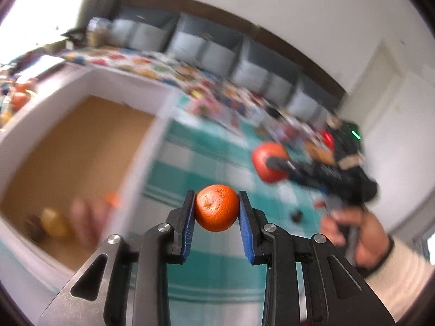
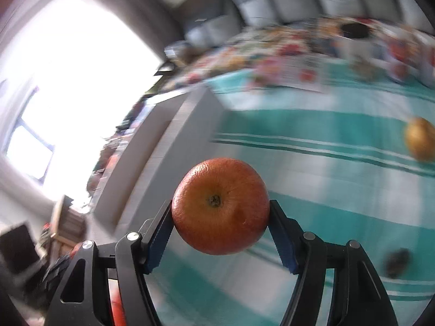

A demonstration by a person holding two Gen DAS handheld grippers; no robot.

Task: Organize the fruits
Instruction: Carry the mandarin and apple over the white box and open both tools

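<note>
Small orange [image 1: 216, 208] pinched in left tongs [image 1: 216, 212], above teal striped cloth [image 1: 217, 277] near white box [image 1: 54, 114]. Larger orange [image 2: 220, 206] clamped by right tongs [image 2: 220, 228]. Box contents blurred: yellow fruit [image 1: 55, 222], others unidentifiable. Dark blurred object [image 2: 397, 262] on cloth; golden fruit [image 2: 420, 139] cut off at frame edge.

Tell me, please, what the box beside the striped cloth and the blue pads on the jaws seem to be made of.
The box looks like cardboard: matte white walls, plain brown inside. Blur leaves this uncertain. The blue pads on the left gripper, which holds a small orange, look like ribbed rubber or soft plastic, matte, with fine ridges along their edges.
</note>
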